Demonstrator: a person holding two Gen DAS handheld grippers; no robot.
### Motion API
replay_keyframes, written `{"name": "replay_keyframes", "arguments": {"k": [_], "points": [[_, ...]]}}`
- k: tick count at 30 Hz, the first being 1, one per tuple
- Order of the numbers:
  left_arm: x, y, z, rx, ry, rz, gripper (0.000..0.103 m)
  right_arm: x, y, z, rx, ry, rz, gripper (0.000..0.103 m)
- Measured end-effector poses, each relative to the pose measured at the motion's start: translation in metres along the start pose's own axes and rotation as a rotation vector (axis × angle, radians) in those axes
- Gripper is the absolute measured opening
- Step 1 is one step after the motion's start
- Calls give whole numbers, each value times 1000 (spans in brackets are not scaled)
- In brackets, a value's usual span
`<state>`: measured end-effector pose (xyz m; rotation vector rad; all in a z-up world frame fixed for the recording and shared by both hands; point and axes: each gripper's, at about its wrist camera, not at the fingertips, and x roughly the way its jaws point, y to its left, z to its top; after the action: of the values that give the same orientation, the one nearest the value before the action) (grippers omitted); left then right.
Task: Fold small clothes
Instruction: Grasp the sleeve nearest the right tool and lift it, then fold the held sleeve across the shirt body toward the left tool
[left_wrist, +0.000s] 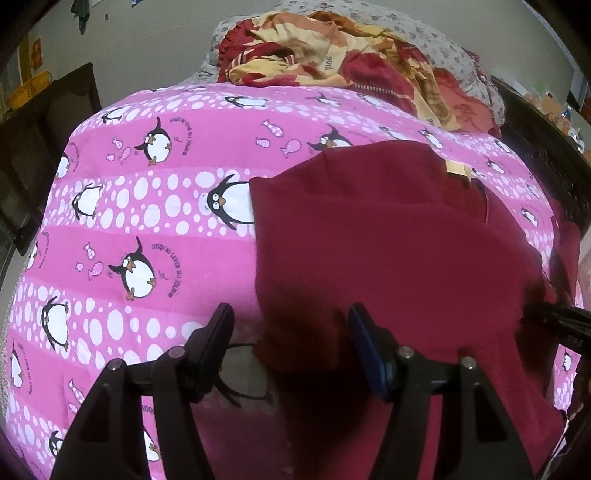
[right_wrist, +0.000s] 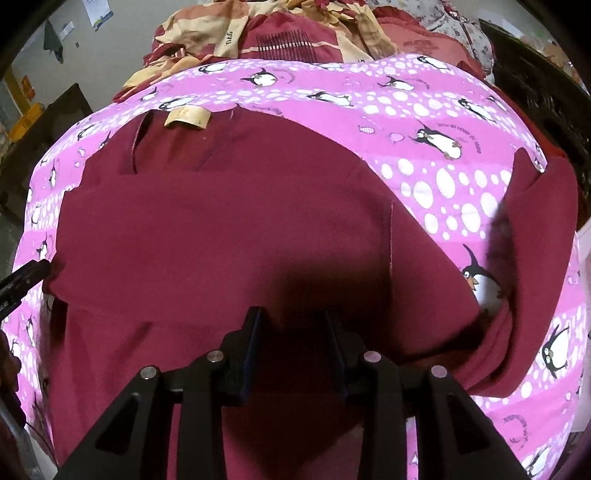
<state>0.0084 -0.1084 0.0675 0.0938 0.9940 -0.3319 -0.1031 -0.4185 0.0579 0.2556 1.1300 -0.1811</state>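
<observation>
A maroon garment lies spread flat on the pink penguin bedsheet, its beige neck label at the far end. My left gripper hangs open just above the garment's near left edge, with no cloth pinched between its fingers. In the right wrist view the same garment fills the middle, its label at upper left and one sleeve curling up on the right. My right gripper hovers over the shadowed lower body of the garment, jaws apart, nothing visibly clamped.
A crumpled red and yellow blanket is heaped at the far end of the bed. Dark furniture stands to the left, and a dark woven bed frame runs along the right. Bare sheet lies beyond the garment.
</observation>
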Motion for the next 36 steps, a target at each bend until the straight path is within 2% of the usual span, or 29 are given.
{"name": "replay_keyframes", "arguments": {"k": [4,8,10,13,17,20,23,24,26,29,34,36], "points": [[3,-1,-2,-9,9,-4,63,-8,-2,-5,10,-8,9,40],[18,-2,-11,-11,60,1,65,-5,-3,-9,14,-1,3,51],[30,2,-16,-36,97,-6,69,1,-3,-10,19,15,2,51],[32,9,-19,-100,100,-30,71,5,-3,-12,24,16,0,52],[23,6,-19,-85,96,-24,71,-10,-9,-11,38,-15,34,52],[7,4,-16,-71,58,-28,71,-37,-27,-9,60,-91,35,52],[-3,5,-12,-77,37,-37,71,-59,-61,-3,103,-147,0,55],[-5,6,-11,-82,37,-42,71,-65,-76,-1,132,-160,-11,60],[-5,7,-10,-94,39,-52,71,-73,-106,3,202,-173,-23,64],[-4,6,-9,-101,43,-54,71,-76,-150,5,301,-178,-26,64],[7,-2,-11,-91,78,-55,71,-76,-176,11,347,-185,-49,64],[8,-5,-11,-85,80,-52,71,-73,-174,19,338,-187,-58,64]]}}
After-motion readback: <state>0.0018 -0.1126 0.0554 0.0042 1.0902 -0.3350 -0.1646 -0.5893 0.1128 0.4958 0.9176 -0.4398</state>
